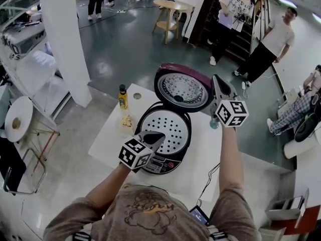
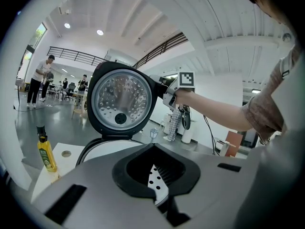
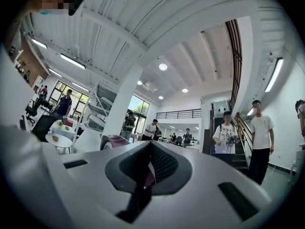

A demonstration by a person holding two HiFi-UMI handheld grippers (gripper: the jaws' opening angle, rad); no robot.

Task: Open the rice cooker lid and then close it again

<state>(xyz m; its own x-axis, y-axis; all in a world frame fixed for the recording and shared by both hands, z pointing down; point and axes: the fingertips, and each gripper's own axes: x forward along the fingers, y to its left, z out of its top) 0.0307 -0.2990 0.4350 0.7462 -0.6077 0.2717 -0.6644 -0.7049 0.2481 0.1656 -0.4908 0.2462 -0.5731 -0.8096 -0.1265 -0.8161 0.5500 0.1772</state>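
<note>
Grey hall floor (image 1: pixel 130 49) with bystanders well apart lay behind a white table (image 1: pixel 200 169), which carried the whole setup. Near the table's middle sat the rice cooker (image 1: pixel 163 129), its control panel toward the near edge. Its maroon lid (image 1: pixel 181 88) stood fully open on the far hinge, inner plate facing the person; the opening step looked done and the closing step not yet begun.

The right gripper (image 1: pixel 216 80) had its jaws closed on nothing, tip at the lid's right rim; contact could not be confirmed. The left gripper (image 1: pixel 160 135), jaws likewise together and empty, hovered over the cooker's front left rim. A yellow bottle (image 1: pixel 122 97) stood near the table's far left edge, just beside the cooker.

Risks, as judged:
- A push from closed jaws on the rim's side, rather than its top, could slip off the smooth shell.
- An off-centre push could twist the lid or slide the cooker toward the bottle, tipping it.
- A lid dropped freely could slam, or catch the left gripper if that stayed over the rim.
- Too light a press could leave the latch unengaged.
</note>
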